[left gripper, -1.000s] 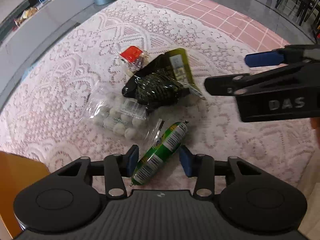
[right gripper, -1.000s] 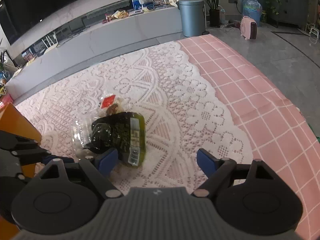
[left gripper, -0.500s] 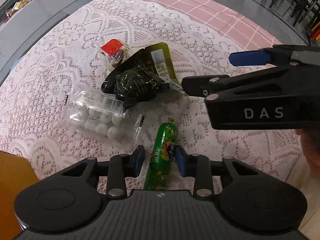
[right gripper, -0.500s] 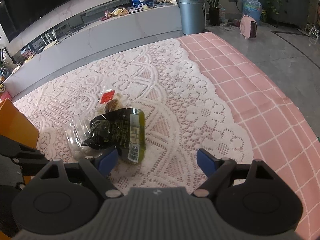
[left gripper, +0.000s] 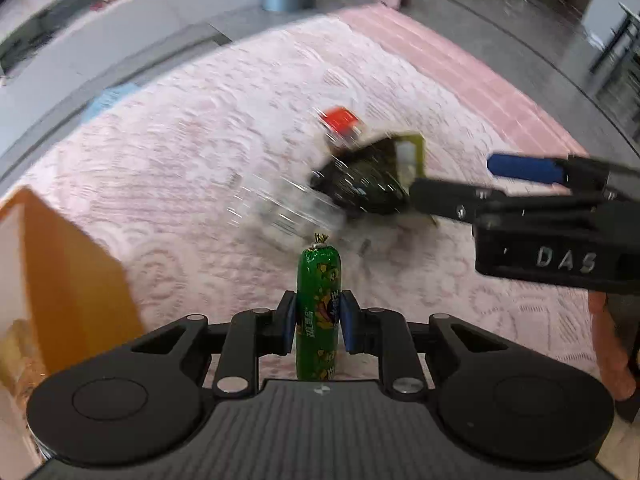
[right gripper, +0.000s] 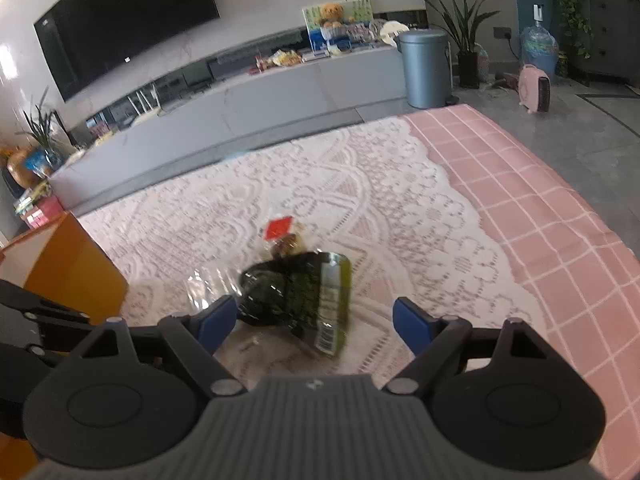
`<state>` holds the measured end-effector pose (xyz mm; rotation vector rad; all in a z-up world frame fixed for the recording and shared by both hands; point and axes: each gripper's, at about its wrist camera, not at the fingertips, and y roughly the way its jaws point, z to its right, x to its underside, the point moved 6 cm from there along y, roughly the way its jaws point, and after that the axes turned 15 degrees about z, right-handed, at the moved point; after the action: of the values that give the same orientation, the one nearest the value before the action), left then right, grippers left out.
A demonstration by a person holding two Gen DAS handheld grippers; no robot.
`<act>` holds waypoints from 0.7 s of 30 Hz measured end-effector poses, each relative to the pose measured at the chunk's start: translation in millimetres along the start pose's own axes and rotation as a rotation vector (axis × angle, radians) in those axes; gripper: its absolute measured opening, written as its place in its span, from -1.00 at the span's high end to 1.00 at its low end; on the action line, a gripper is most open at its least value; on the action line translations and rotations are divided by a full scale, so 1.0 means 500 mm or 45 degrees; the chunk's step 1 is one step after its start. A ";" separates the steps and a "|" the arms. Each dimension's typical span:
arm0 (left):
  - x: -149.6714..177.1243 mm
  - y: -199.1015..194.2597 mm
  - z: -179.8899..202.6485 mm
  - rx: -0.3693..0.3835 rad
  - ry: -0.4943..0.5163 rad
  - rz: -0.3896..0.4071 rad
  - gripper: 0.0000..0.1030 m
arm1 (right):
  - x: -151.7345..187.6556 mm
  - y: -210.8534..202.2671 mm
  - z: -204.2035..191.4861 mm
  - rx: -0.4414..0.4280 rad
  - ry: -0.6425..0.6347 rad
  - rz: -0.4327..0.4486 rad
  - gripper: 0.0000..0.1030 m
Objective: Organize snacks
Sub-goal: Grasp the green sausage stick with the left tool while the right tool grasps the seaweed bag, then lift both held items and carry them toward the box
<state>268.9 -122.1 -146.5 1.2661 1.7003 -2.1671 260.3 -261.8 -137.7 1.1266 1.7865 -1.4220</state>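
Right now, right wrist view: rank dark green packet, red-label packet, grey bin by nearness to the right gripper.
1. Dark green packet: just ahead of the right gripper, between its open fingers.
2. Red-label packet: behind it on the lace cloth.
3. Grey bin: far back, on the floor.

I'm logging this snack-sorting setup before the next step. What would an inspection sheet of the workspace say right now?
Surface: white lace cloth over a pink checked tablecloth.
Job's things: green sausage stick clamped in the left tool; dark green packet, red-labelled clear packet and a clear bag lie together on the lace; orange box at the left edge.
Clutter: nothing seen.
Grippers: left tool jaws closing, pads pressing the sausage stick; right tool open, nothing held, just short of the dark green packet.
Cables: nothing seen.
Surroundings: wall television, grey bin, potted plant, water bottle.
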 end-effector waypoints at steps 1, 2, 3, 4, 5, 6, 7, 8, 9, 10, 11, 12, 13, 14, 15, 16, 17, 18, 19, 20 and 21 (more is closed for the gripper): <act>-0.005 -0.006 -0.008 -0.009 -0.024 0.022 0.53 | 0.000 0.002 -0.005 -0.004 -0.006 0.010 -0.61; -0.009 -0.010 -0.015 -0.018 -0.046 0.037 0.53 | 0.000 0.005 -0.012 -0.009 -0.022 0.019 -0.60; -0.013 -0.014 -0.023 -0.026 -0.063 0.051 0.53 | 0.000 0.010 -0.021 -0.011 -0.052 0.024 -0.55; -0.017 -0.017 -0.031 -0.035 -0.079 0.064 0.53 | 0.002 0.014 -0.028 -0.012 -0.077 0.026 -0.53; -0.020 -0.019 -0.039 -0.041 -0.092 0.073 0.53 | 0.003 0.021 -0.036 -0.014 -0.099 0.026 -0.52; -0.021 -0.019 -0.043 -0.046 -0.105 0.078 0.53 | 0.005 0.028 -0.042 -0.013 -0.113 0.023 -0.52; -0.023 -0.020 -0.050 -0.053 -0.122 0.083 0.53 | 0.006 0.037 -0.048 -0.010 -0.119 0.017 -0.51; -0.023 -0.020 -0.056 -0.057 -0.134 0.087 0.53 | 0.007 0.044 -0.052 -0.012 -0.114 0.014 -0.51; -0.024 -0.021 -0.060 -0.060 -0.143 0.090 0.53 | 0.008 0.052 -0.056 -0.016 -0.104 0.012 -0.51; -0.023 -0.021 -0.063 -0.061 -0.148 0.092 0.53 | 0.009 0.061 -0.059 -0.015 -0.102 0.007 -0.50; -0.022 -0.022 -0.066 -0.060 -0.154 0.093 0.53 | 0.012 0.069 -0.062 -0.004 -0.114 0.003 -0.49; -0.022 -0.020 -0.066 -0.058 -0.158 0.092 0.53 | 0.015 0.075 -0.064 0.009 -0.131 -0.003 -0.48; -0.019 -0.022 -0.067 -0.056 -0.161 0.090 0.53 | 0.019 0.084 -0.066 0.022 -0.149 -0.011 -0.48; -0.018 -0.021 -0.069 -0.053 -0.164 0.088 0.53 | 0.021 0.089 -0.066 0.028 -0.155 -0.020 -0.47; -0.018 -0.020 -0.069 -0.050 -0.168 0.088 0.53 | 0.024 0.095 -0.067 0.031 -0.158 -0.030 -0.47; -0.018 -0.020 -0.069 -0.048 -0.172 0.090 0.53 | 0.027 0.100 -0.067 0.036 -0.158 -0.040 -0.47; -0.018 -0.018 -0.069 -0.044 -0.175 0.093 0.53 | 0.030 0.104 -0.066 0.041 -0.160 -0.049 -0.47; -0.019 -0.019 -0.068 -0.041 -0.178 0.096 0.53 | 0.034 0.108 -0.066 0.046 -0.163 -0.058 -0.46; -0.020 -0.021 -0.067 -0.037 -0.181 0.099 0.53 | 0.038 0.112 -0.065 0.051 -0.166 -0.071 -0.46; -0.021 -0.021 -0.067 -0.033 -0.185 0.102 0.53 | 0.041 0.115 -0.065 0.055 -0.167 -0.082 -0.41; -0.022 -0.021 -0.066 -0.030 -0.188 0.105 0.53 | 0.045 0.118 -0.064 0.057 -0.166 -0.094 -0.33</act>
<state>287.8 -94.6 -132.3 1.1186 1.5838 -2.1295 303.6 -221.1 -175.9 0.9753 1.7280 -1.5495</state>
